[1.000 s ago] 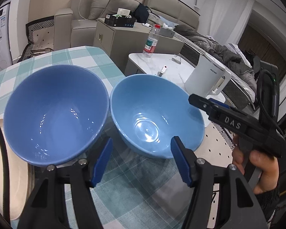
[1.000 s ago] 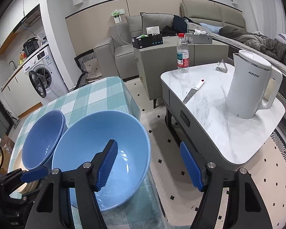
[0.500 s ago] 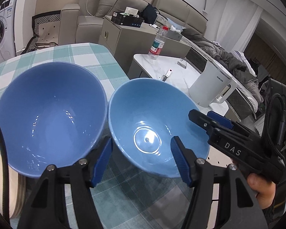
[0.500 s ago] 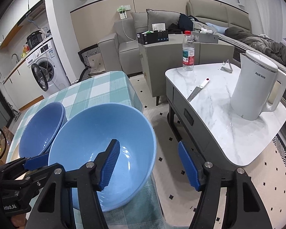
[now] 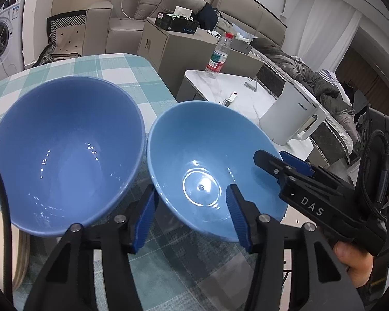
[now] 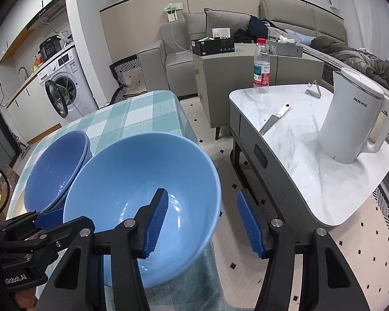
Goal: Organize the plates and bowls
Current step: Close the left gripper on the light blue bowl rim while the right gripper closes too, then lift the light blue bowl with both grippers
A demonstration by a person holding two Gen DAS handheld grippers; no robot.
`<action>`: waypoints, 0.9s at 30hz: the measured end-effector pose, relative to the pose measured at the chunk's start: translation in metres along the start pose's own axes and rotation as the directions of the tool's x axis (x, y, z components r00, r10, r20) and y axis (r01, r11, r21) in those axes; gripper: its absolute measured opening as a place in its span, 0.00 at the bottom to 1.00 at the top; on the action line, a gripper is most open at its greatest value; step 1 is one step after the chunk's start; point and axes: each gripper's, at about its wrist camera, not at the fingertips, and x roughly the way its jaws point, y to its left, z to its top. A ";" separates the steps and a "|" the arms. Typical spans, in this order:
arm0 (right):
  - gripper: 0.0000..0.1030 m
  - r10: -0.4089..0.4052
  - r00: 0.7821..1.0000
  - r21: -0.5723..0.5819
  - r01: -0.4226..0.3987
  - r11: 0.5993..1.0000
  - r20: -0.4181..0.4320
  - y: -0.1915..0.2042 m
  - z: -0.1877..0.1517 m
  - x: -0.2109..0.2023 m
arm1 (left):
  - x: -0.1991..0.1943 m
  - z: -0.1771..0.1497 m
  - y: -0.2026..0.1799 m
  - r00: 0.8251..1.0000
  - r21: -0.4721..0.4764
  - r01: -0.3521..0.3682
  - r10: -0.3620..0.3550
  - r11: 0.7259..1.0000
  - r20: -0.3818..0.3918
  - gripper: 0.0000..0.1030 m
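Showing two tools [image 5: 192, 217] [image 6: 202, 223] | two darker nested bowls [image 6: 54, 171] | one lighter bowl [image 6: 142, 181]

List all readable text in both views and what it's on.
"DAS": on the right tongs, along the black arm, left wrist view.
"AUX": on the white kettle.
"Robot.AI" (start cut off): on the left tongs, on the body at the right wrist view's lower left.
Water bottle label, black box, washing machine: too small to read.

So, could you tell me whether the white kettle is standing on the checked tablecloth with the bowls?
No, the white kettle stands on the marble side table, apart from the checked tablecloth.
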 end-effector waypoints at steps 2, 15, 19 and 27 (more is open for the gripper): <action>0.51 -0.006 1.000 0.002 0.006 1.000 -0.002 -0.001 0.000 0.001 | 0.002 -0.001 -0.001 1.000 -0.007 -0.008 0.007 1.000 -0.002 0.52; 0.36 -0.015 1.000 0.008 0.015 1.000 -0.013 -0.005 -0.001 0.004 | 0.006 -0.004 -0.003 0.996 -0.017 -0.080 0.081 0.997 0.026 0.32; 0.29 -0.015 1.000 -0.003 0.015 1.000 -0.015 -0.002 -0.002 0.004 | 0.006 -0.004 -0.003 0.996 -0.008 -0.081 0.082 0.997 0.028 0.29; 0.24 -0.030 1.000 -0.007 0.030 1.000 -0.001 -0.004 -0.002 0.002 | 0.007 -0.003 -0.002 0.996 0.001 -0.086 0.086 0.996 0.024 0.26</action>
